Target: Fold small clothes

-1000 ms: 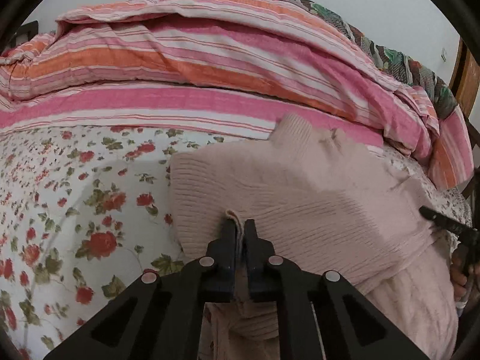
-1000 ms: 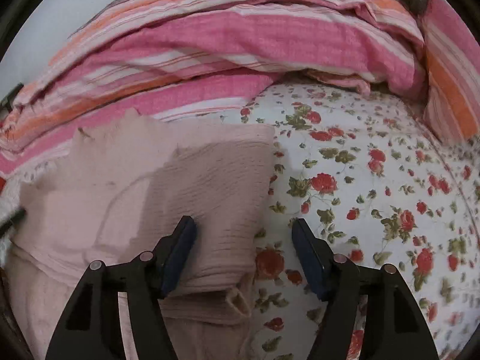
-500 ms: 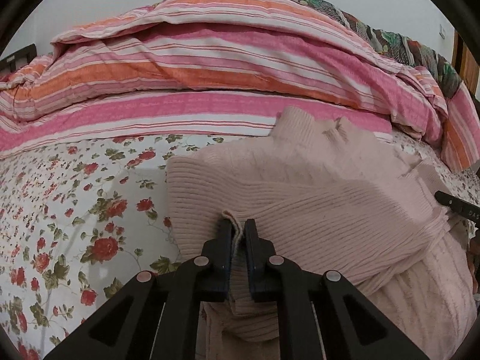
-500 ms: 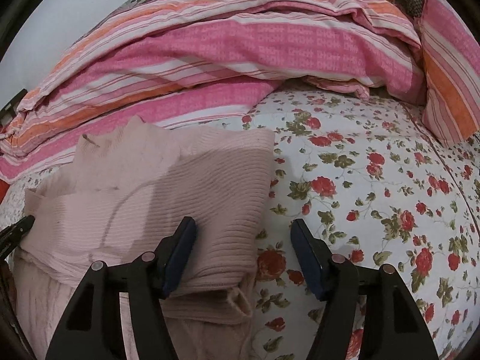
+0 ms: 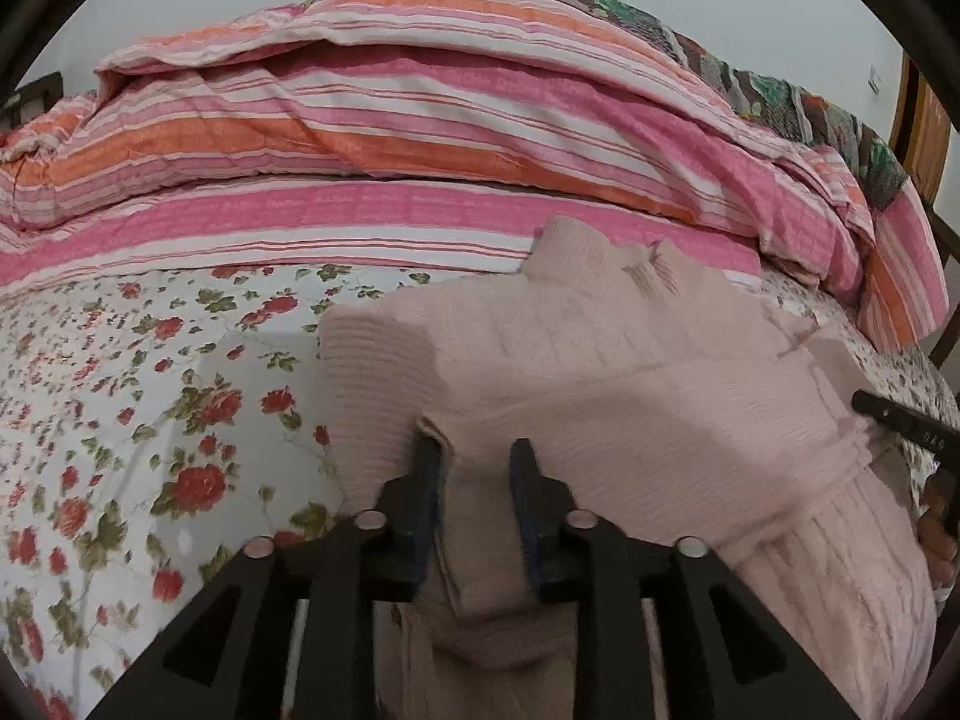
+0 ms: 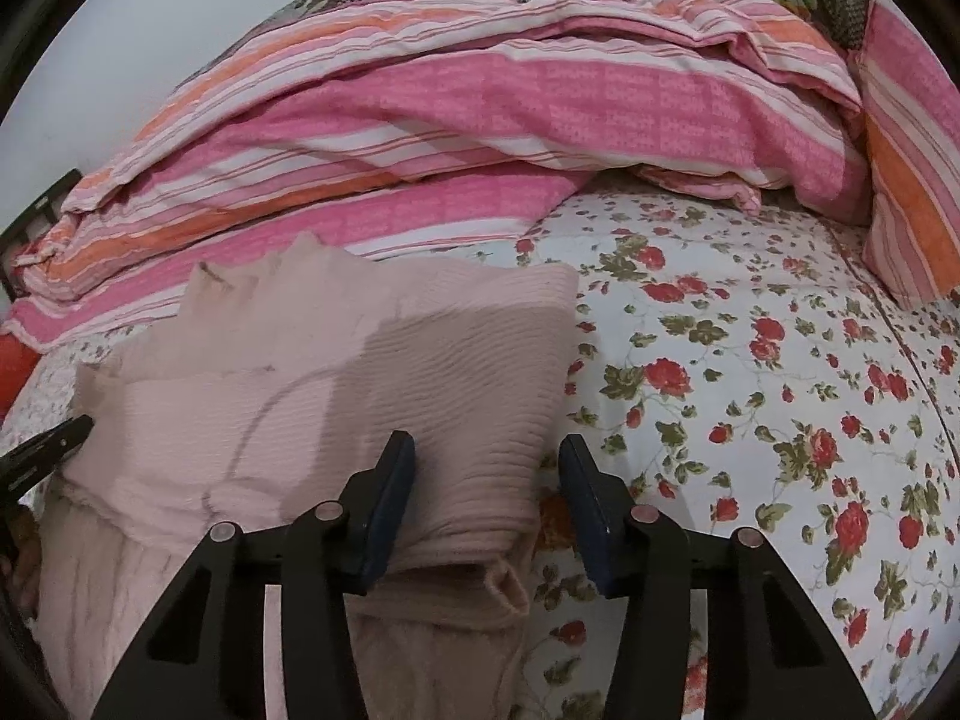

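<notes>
Between my left gripper's (image 5: 474, 468) fingers, low in the centre of the left wrist frame, I see a fold of the sweater (image 5: 600, 408) rising into the gap; the fingers stand a little apart, and the left one (image 5: 427, 480) touches the knit while the right one sits just beside it. I cannot tell whether they bear on the fold. From there the sweater spreads toward the right of the frame, pale pink and ribbed, folded over on itself, collar pointing up at the striped quilt (image 5: 420, 138). It lies on the floral sheet (image 5: 150, 420), which fills the lower left.

Through the right wrist view, the sweater (image 6: 360, 396) fills the left and centre. My right gripper (image 6: 486, 468) has its fingers spread wide: the left one (image 6: 393, 480) rests on the sweater's folded right edge, the right one hangs over the sheet (image 6: 750, 390), clear of the knit.
</notes>
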Available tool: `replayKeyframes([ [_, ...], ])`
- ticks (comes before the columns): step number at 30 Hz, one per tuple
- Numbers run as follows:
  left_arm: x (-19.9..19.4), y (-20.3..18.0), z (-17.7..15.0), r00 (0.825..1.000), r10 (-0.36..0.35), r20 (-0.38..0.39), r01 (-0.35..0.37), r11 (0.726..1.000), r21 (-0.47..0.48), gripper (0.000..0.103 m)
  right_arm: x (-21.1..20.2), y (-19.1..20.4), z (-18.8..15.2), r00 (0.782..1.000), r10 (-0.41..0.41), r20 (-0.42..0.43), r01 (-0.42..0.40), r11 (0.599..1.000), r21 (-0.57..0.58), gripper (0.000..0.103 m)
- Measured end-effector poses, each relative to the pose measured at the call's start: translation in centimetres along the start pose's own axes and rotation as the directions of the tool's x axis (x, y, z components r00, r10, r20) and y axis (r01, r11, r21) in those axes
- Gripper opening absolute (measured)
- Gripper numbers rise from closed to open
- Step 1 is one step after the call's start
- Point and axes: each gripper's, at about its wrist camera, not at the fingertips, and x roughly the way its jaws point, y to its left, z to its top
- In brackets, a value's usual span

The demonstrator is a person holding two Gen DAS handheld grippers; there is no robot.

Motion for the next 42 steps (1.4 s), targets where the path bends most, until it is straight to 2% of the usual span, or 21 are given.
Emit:
replayKeyframes([
  [1,-0.5,-0.2,-0.3,1.000,-0.006,-0.003,0.006,1.000,0.010,0.043,-0.6,0.0,-0.2,1.000,-0.002,0.002,0.002,1.000,-0.011,0.048],
  [2,-1.2,-0.5,-0.7,1.000,-0.006,-0.003,0.006,1.000,0.026,0.062,-1.6,0.2,-0.5,1.000,-0.009,0.007,0.010,0.999,-0.032,0.048],
  [3,-2.2,-0.9,-1.3,1.000,0.003,0.011,-0.003,0.999,0.045,0.069,-2.9,0.3,-1.1,1.000,-0.023,0.021,0.024,0.998,-0.049,0.048],
  [4,-3.2,-1.2,-1.9,0.999,0.011,0.032,-0.013,0.998,0.062,0.072,-4.1,0.2,-1.7,0.999,-0.027,0.031,0.029,0.998,-0.049,0.048],
  [6,-4.5,-1.7,-2.8,0.999,0.017,0.037,-0.020,0.996,0.083,0.072,-7.0,0.4,-3.4,0.998,0.011,0.065,-0.009,0.999,-0.036,0.050],
  [7,-5.0,-1.9,-3.2,0.999,0.018,0.037,-0.021,0.996,0.083,0.072,-8.0,0.3,-4.0,0.996,0.022,0.083,-0.019,0.999,-0.033,0.056],
  [8,-5.6,-2.0,-3.8,0.999,0.022,0.034,-0.025,0.997,0.078,0.072,-9.6,0.3,-5.1,0.991,0.022,0.130,-0.018,0.999,-0.029,0.059],
  [9,-6.3,-2.2,-4.5,0.999,0.020,0.030,-0.022,0.997,0.068,0.071,-10.5,0.4,-5.7,0.988,0.011,0.155,-0.007,1.000,-0.030,0.065],
  [10,-7.0,-2.3,-5.2,0.999,0.006,0.033,-0.008,0.998,0.059,0.072,-11.4,0.4,-6.3,0.985,0.001,0.170,0.005,0.999,-0.034,0.067],
  [12,-8.3,-2.3,-6.6,0.999,-0.025,0.043,0.023,0.999,0.039,0.071,-12.9,0.6,-7.6,0.984,0.007,0.178,0.003,0.998,-0.055,0.067],
  [15,-10.5,-2.3,-8.5,0.996,-0.067,0.055,0.067,0.998,0.002,0.071,-14.4,0.0,-9.2,0.981,-0.045,0.191,0.053,0.998,-0.039,0.067],
  [19,-11.4,-2.1,-10.5,0.998,-0.061,0.011,0.062,0.995,-0.084,0.069,-15.4,-1.2,-11.3,0.992,-0.008,0.128,0.007,1.000,0.007,0.064],
  [22,-12.3,-1.7,-12.4,0.994,-0.107,0.003,0.106,0.986,-0.131,0.069,-15.5,-1.7,-13.2,0.996,0.007,0.092,-0.008,1.000,0.017,0.056],
  [26,-14.4,-1.7,-14.9,0.994,-0.109,0.017,0.110,0.986,-0.122,0.069,-16.2,-1.4,-16.5,0.997,-0.015,0.079,0.016,1.000,-0.011,0.055],
  [29,-15.3,-1.5,-16.4,0.994,-0.108,0.015,0.109,0.988,-0.109,0.068,-16.6,-1.5,-18.3,0.998,0.011,0.064,-0.010,1.000,-0.011,0.055],
  [32,-15.6,-1.3,-18.1,0.992,-0.124,-0.005,0.122,0.985,-0.120,0.063,-16.7,-1.5,-20.0,0.998,0.058,0.035,-0.057,0.998,-0.022,0.055],
  [36,-15.6,-0.9,-19.5,0.979,-0.201,0.012,0.200,0.966,-0.165,0.062,-15.8,-1.3,-21.6,0.998,0.062,0.003,-0.062,0.998,-0.022,0.055],
  [38,-15.1,-1.2,-19.5,0.983,-0.185,0.002,0.182,0.968,-0.173,0.056,-15.6,-1.0,-22.0,0.998,0.061,0.011,-0.060,0.998,-0.020,0.055],
  [42,-14.6,-2.0,-19.5,0.988,-0.153,0.007,0.152,0.974,-0.166,0.051,-15.4,-0.3,-22.0,0.999,0.051,0.016,-0.051,0.998,-0.032,0.052],
])
